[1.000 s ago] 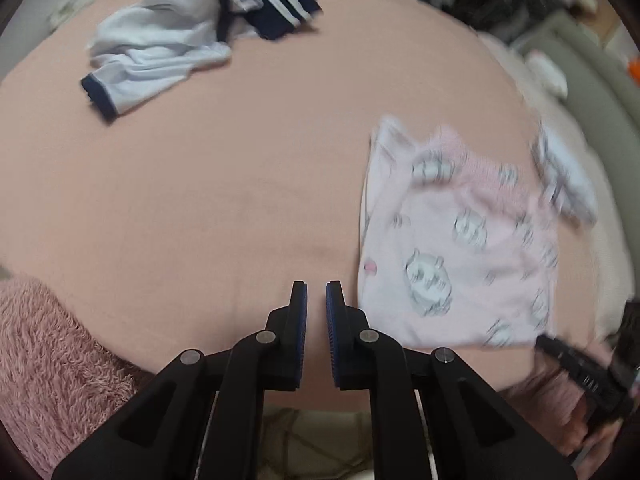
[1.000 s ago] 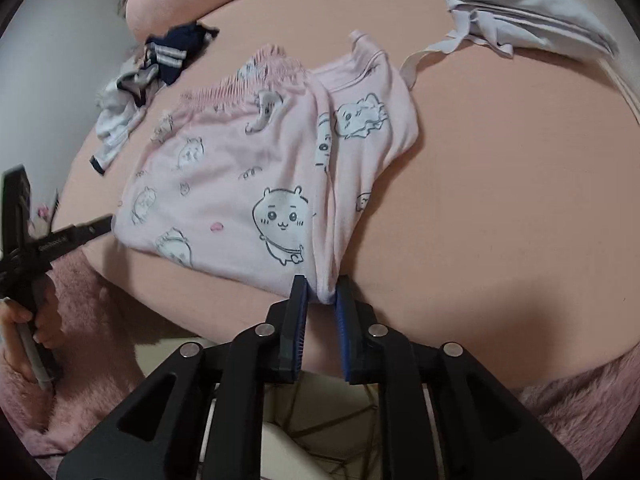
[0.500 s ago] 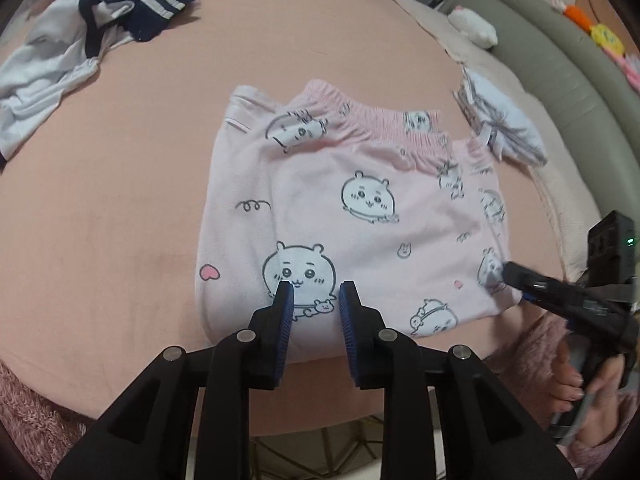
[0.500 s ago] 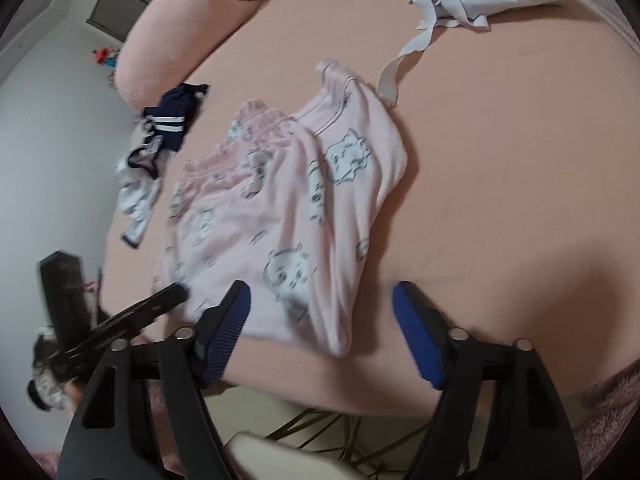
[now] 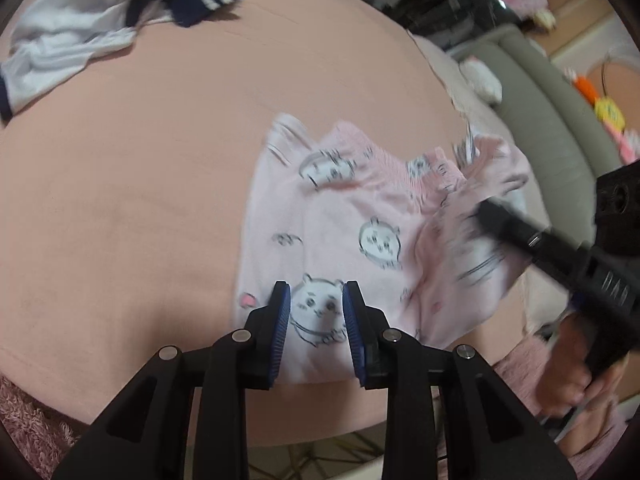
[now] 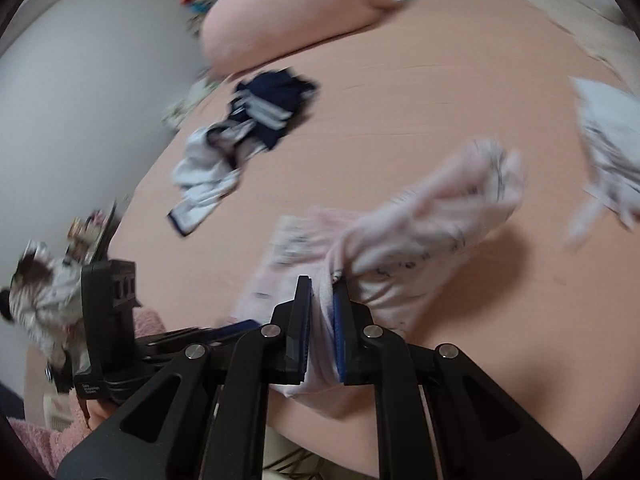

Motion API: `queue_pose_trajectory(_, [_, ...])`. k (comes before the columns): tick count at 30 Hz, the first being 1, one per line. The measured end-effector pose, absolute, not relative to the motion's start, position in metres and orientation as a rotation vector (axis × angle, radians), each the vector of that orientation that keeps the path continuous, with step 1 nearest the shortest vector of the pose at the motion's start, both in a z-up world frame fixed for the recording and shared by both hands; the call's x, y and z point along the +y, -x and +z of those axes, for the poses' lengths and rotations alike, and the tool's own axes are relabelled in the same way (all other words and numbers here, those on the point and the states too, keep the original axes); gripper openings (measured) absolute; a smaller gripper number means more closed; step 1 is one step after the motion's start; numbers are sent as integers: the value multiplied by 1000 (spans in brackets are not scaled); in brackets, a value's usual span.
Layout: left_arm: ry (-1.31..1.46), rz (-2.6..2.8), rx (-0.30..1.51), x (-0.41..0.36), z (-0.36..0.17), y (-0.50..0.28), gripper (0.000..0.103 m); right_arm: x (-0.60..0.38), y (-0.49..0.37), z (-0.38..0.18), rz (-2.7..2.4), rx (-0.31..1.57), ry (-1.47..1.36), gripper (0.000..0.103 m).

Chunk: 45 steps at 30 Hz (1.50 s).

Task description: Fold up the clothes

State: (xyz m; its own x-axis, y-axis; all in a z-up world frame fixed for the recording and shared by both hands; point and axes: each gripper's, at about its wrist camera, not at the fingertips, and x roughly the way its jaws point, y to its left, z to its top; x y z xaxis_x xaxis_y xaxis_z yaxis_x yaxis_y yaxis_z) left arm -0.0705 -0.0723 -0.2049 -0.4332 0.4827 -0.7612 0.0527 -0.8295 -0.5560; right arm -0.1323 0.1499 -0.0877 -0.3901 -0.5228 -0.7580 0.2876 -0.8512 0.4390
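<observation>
The jaws of the right gripper (image 6: pixel 322 312) were closing, and pink cloth of the shorts (image 6: pixel 420 224) was already pinched between the pads at lower centre of its view, the rest trailing up to the right over the bed (image 6: pixel 400 100). The left gripper (image 5: pixel 314 312) had its jaws part open and widening, a printed cat on the shorts (image 5: pixel 360 240) showing in the gap; I could not tell if the pads touched cloth.

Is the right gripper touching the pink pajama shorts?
Touching: in the right wrist view, the closing right gripper pinches a fold of the pink pajama shorts between its pads.
</observation>
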Motion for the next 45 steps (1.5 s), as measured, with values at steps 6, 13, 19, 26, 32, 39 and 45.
queue_pose_trajectory(6, [1403, 2176, -1039, -97, -215, 76, 43, 90, 131, -133, -2088, -239, -1448, 10])
queue_pose_trajectory(13, [1410, 2117, -1005, -79, -218, 87, 48, 98, 110, -138, -2043, -256, -1436, 44])
queue_pose_trajectory(19, [1388, 2095, -957, -72, -212, 83, 48, 136, 82, -118, -2233, -236, -1357, 44])
queue_pose_trajectory(26, [1412, 2150, -825, -60, -207, 72, 28, 165, 92, -154, -2278, -322, -1490, 44])
queue_pose_trajectory(32, [1363, 2255, -841, -77, -188, 55, 11, 153, 85, -146, -2273, -234, -1452, 48])
queue_pose_trajectory(39, [1559, 2375, -872, -109, -208, 41, 7, 138, 77, -151, -2262, -179, -1449, 52])
queue_pose_trajectory(45, [1420, 2298, -1010, -118, -200, 39, 10, 151, 77, -153, -2308, -211, -1486, 52])
